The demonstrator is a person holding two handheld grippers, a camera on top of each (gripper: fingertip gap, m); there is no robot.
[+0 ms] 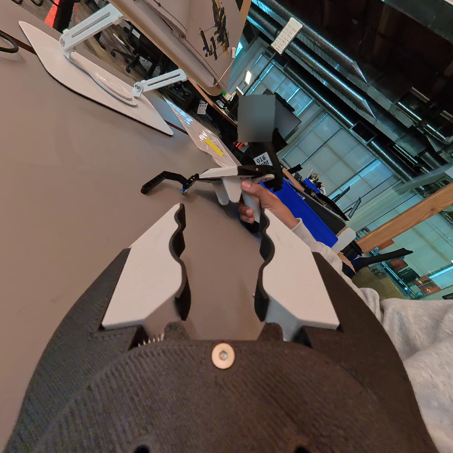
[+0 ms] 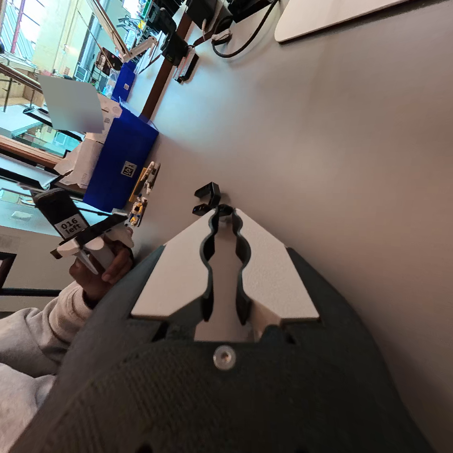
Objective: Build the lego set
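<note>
A black angled lego piece (image 1: 163, 180) with a small blue pin lies low on the grey table (image 1: 73, 196). My right gripper (image 1: 196, 177), held by a hand, is shut on one end of it. In the right wrist view the fingertips of the right gripper (image 2: 224, 212) pinch the black piece (image 2: 208, 197), which sticks out ahead and to the left. My left gripper (image 1: 221, 210) is open and empty, a short way in front of the black piece and pointing at it. It also shows in the right wrist view (image 2: 117, 220), held in a hand at the left.
A blue bin (image 2: 122, 166) stands at the table's edge, with small white, yellow and black lego parts (image 2: 144, 186) beside it. A white monitor stand base (image 1: 93, 81) and a clear bag with paper sheets (image 1: 203, 137) lie farther off. Black cables (image 2: 235, 46) lie at the far end. Tip to tip, the grippers are about 15 centimetres apart. To the white monitor stand base (image 1: 93, 81): right tips about 25 centimetres, left tips about 35 centimetres.
</note>
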